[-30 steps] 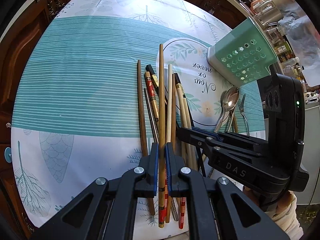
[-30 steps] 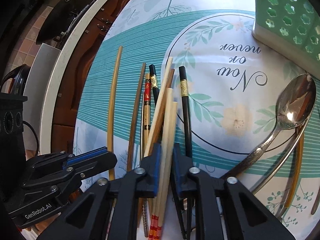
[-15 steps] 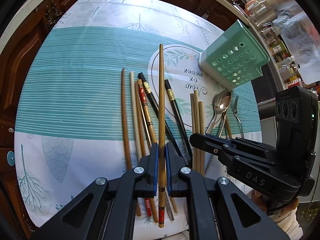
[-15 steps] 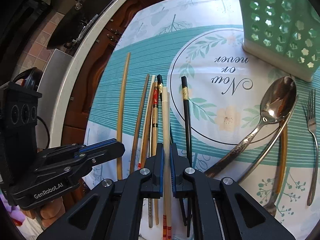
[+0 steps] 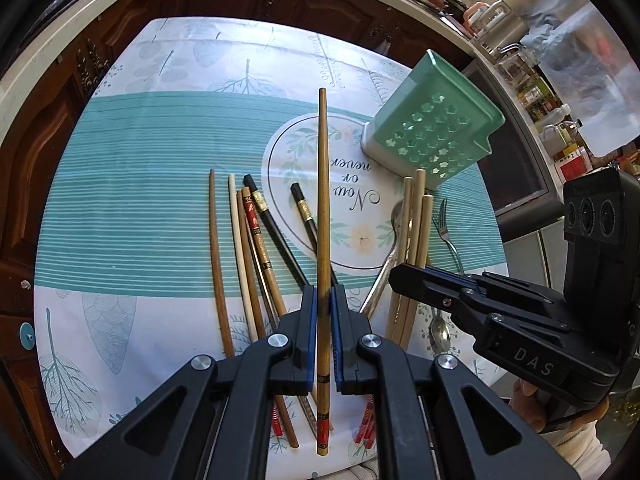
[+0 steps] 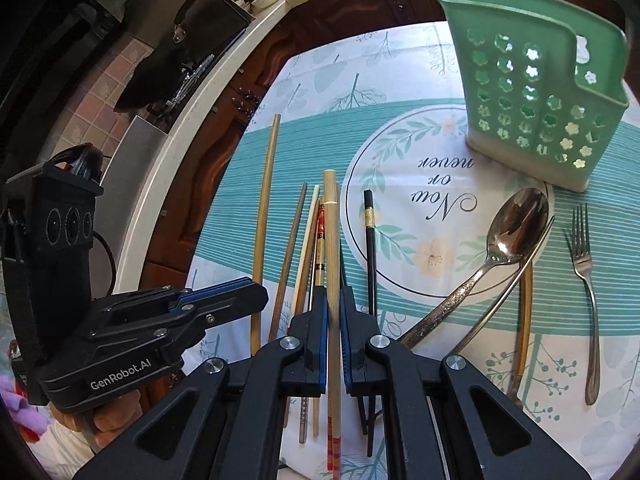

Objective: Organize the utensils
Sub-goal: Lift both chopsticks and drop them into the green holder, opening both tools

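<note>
Left tool (image 5: 321, 312) clamps a brown chopstick (image 5: 322, 200) pointing toward the holder (image 5: 434, 132).

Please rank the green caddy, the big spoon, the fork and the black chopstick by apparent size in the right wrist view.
1. Green caddy, clearly the biggest.
2. Big spoon and fork: both look about equally long, so I won't rank them.
3. Black chopstick: partly hidden behind the right tool, so unsure.

One holder (image 6: 532, 92), one fork (image 6: 588, 276), at least two spoons (image 6: 520, 220), roughly eleven chopsticks (image 5: 218, 264)

Right claw (image 6: 330, 312) clamps pale chopsticks (image 6: 331, 248); holder (image 6: 532, 92) upright
</note>
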A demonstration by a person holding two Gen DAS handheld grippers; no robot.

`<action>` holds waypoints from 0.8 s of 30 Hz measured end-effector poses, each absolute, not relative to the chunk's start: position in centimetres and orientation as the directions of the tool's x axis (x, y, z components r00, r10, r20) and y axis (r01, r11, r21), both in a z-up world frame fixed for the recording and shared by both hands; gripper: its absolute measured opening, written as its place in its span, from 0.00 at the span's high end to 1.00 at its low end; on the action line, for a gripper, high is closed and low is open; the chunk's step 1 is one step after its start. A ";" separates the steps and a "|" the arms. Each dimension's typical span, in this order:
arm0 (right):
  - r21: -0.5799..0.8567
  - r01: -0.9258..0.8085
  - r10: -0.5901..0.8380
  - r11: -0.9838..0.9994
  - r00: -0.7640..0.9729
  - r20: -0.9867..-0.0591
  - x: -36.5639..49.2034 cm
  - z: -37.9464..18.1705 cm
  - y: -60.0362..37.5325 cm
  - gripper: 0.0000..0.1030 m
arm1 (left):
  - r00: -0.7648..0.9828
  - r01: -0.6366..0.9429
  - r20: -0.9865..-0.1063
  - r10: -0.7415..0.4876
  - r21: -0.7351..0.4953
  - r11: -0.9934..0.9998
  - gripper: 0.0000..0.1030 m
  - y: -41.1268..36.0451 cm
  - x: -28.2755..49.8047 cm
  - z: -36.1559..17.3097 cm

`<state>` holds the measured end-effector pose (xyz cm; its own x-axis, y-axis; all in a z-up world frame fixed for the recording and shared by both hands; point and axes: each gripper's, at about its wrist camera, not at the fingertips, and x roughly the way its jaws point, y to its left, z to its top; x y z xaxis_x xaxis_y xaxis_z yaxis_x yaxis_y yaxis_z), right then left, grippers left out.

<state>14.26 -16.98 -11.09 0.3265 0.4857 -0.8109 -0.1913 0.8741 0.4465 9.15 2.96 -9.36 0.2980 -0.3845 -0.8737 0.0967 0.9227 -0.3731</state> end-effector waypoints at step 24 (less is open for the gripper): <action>0.325 -0.096 0.263 0.941 0.811 -0.523 14.2 15.2 -27.7 0.95 | 0.682 0.274 -0.664 -0.307 -0.157 0.949 0.96 -6.2 15.2 8.9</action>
